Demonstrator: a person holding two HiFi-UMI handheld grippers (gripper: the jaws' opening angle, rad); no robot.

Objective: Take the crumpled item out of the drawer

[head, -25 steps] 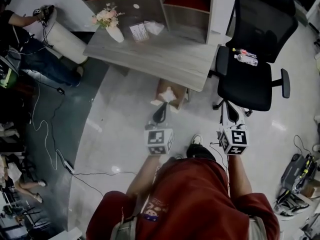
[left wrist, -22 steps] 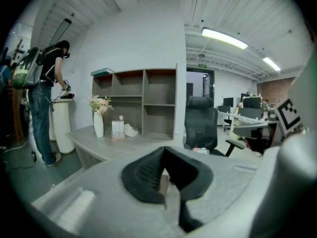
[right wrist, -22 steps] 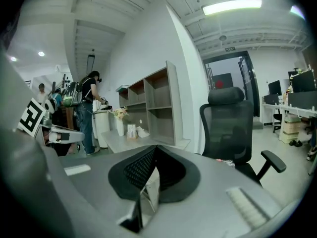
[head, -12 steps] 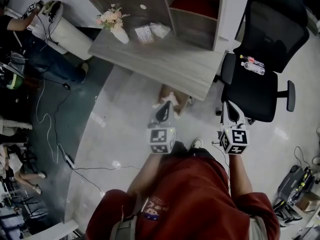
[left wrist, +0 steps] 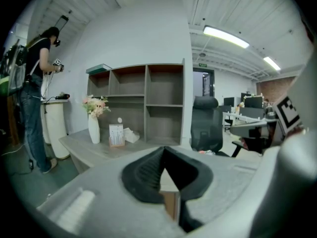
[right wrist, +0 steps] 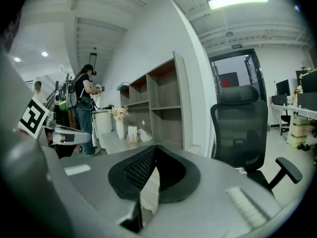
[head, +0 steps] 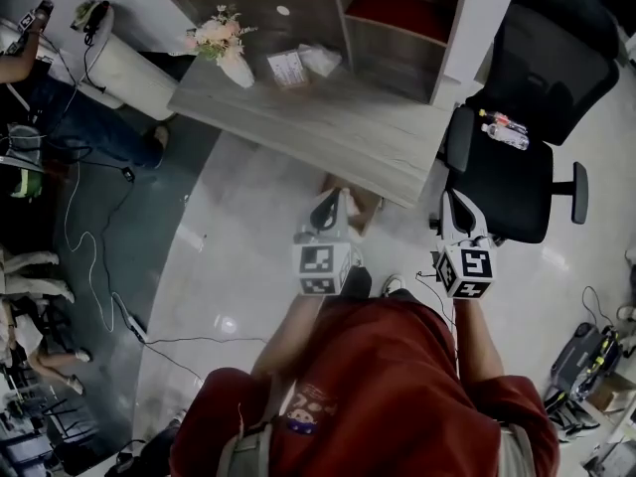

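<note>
The approach is in hand: left gripper [head: 324, 211] and right gripper [head: 453, 213] are held clenched, empty. The drawer [head: 367, 204] under the table's [head: 328, 117] near edge must be reached.

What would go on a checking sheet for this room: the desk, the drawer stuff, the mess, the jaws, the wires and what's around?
Surface: grey wooden desk, mostly bare, with shelves behind it.
Job's things: brown drawer pokes out under the desk edge; crumpled item not seen, as the left gripper blocks the view.
Clutter: vase of flowers, card stand and white wad on the desk; bottle on the chair seat.
Grippers: left gripper and right gripper both have jaws together, holding nothing.
Cables: cable loops over the floor to a power strip.
Surroundings: black office chair; another person at the left.
</note>
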